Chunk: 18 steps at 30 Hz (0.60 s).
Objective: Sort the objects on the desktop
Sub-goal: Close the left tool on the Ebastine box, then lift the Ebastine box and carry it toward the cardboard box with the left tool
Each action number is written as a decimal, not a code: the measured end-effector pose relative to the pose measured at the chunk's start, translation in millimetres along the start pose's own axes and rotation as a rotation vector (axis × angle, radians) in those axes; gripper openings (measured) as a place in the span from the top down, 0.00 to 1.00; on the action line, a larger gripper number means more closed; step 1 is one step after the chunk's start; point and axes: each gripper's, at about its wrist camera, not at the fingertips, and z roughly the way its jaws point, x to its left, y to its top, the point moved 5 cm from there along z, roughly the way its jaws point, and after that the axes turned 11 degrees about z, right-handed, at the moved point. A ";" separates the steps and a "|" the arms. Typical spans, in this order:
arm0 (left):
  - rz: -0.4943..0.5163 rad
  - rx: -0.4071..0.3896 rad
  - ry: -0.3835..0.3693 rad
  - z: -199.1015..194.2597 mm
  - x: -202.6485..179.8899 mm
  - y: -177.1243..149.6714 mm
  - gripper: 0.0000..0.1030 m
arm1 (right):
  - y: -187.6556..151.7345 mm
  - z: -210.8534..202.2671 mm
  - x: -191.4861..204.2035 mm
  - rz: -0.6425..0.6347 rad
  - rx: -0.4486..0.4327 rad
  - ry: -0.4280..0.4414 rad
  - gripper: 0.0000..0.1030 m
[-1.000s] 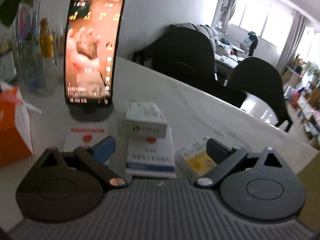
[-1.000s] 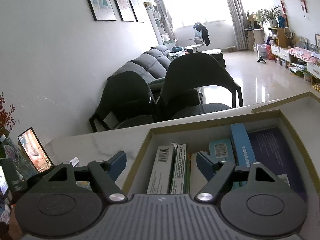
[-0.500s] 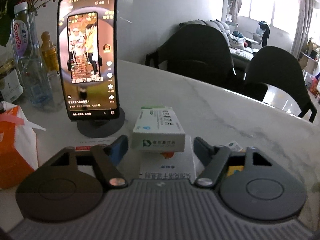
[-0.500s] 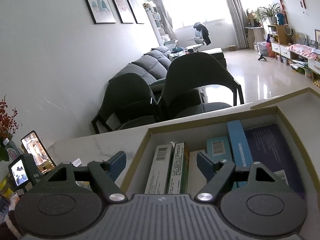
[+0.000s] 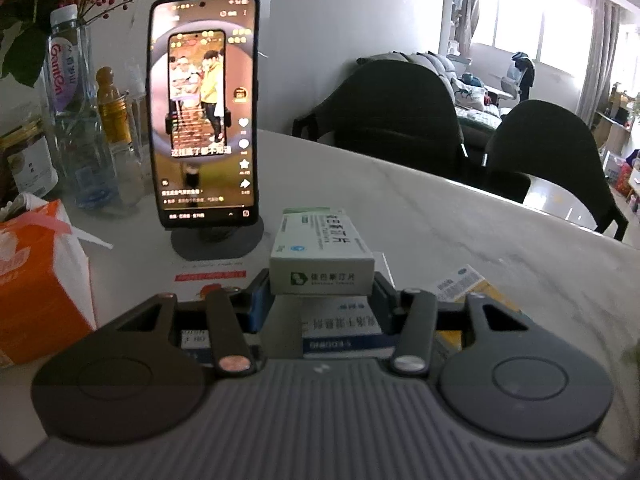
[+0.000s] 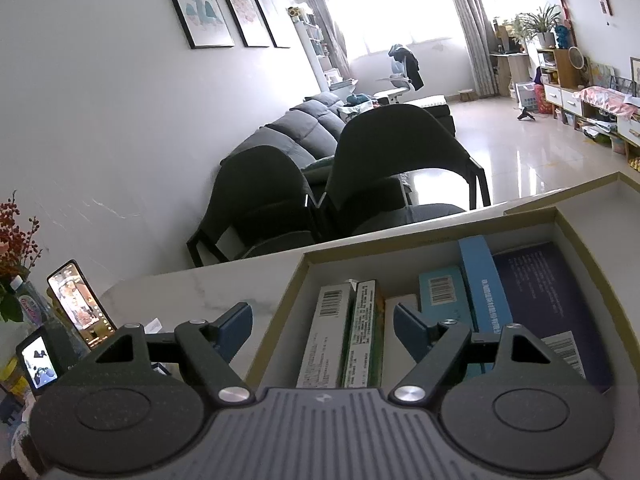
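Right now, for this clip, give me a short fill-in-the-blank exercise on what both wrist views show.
1. The green-and-white medicine box sits between the fingers of the ____ hand-held gripper, whose jaws are closing.
2. That medicine box rests on top of another ____.
3. The phone stands upright on a round ____.
4. The right hand-held gripper hovers, holding nothing, over an open tray of ____.

Missing words: left; box; stand; boxes
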 end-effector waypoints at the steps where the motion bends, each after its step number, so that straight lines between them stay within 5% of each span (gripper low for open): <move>1: 0.002 0.000 -0.004 -3.2 0.5 -1.5 0.53 | -0.6 -0.5 0.7 -0.001 0.001 0.002 0.22; 18: 0.036 0.095 -0.077 -30.3 -5.0 -32.3 0.53 | -14.5 -15.7 17.6 -0.013 0.011 0.031 0.22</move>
